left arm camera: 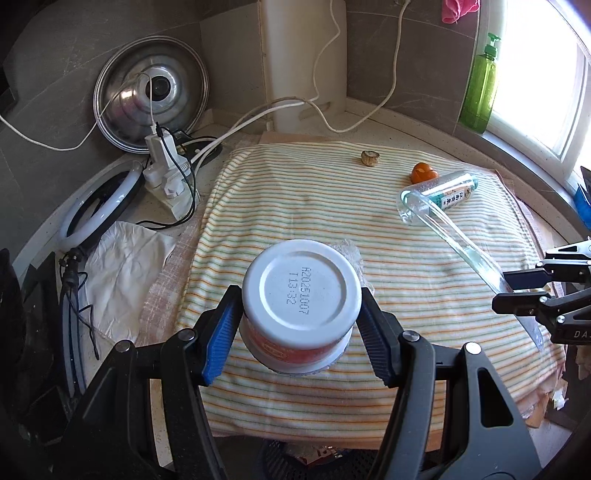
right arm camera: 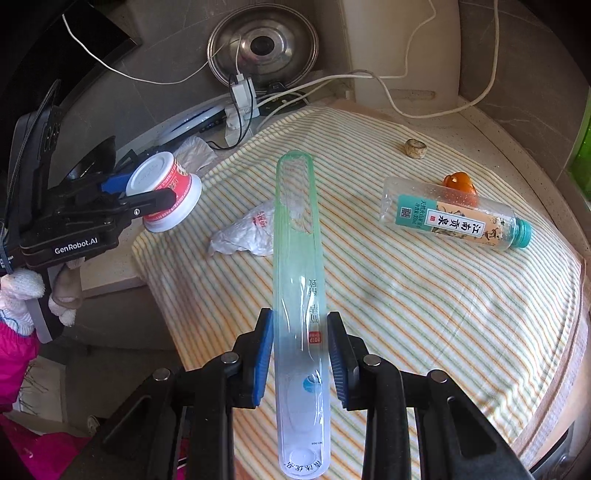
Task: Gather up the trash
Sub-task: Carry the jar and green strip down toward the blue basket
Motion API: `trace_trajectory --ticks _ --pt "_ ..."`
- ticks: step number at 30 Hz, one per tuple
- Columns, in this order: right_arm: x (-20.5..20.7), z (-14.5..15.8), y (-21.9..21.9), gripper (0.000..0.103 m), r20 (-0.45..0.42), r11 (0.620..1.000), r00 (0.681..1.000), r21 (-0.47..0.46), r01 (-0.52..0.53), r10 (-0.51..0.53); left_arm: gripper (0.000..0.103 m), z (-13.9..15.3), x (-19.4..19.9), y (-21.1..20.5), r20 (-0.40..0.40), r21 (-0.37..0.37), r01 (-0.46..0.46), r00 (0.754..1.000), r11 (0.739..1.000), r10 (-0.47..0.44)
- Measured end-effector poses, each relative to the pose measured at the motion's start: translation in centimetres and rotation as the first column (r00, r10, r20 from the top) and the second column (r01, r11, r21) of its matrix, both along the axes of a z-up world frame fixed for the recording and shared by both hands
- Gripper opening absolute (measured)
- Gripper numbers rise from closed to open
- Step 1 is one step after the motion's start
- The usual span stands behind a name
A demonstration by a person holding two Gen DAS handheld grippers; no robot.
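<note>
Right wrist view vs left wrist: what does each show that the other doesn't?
Right wrist only: the crumpled plastic wrapper in full, the bottle's teal cap, the gloved hand.
Left wrist only: the date code on the cup's base, the green pump bottle, a pink cloth.
Both: cup, clear plastic case, water bottle, orange item, striped cloth, pot lid.

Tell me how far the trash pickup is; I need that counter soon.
Nothing visibly binned yet. In hand: left claw grips the yogurt cup, right claw the clear plastic case. Left on the striped cloth: water bottle, crumpled wrapper, orange piece, small brown scrap.
</note>
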State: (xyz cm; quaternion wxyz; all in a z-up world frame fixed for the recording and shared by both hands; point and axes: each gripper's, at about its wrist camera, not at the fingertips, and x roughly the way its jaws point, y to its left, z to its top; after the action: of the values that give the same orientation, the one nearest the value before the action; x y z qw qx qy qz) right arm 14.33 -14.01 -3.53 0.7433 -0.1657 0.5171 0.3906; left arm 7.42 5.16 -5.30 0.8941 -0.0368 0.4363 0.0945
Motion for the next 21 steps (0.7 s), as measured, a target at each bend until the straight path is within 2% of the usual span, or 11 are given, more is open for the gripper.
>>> trace_trajectory --ticks 10,21 --pt "-5.7 0.7 0.6 0.029 -0.045 0.995 0.996 0.061 0.078 -0.075 0.063 -0.4 -5.4 0.6 -0.005 -0.011 0.026 1.000 1.000 -0.026" --pt "-12.7 -1.5 2.0 0.029 -0.120 0.986 0.982 0.063 0.151 -0.143 0.063 -3.1 -10.8 1.9 -0.046 -0.061 0.031 0.998 0.998 -0.034"
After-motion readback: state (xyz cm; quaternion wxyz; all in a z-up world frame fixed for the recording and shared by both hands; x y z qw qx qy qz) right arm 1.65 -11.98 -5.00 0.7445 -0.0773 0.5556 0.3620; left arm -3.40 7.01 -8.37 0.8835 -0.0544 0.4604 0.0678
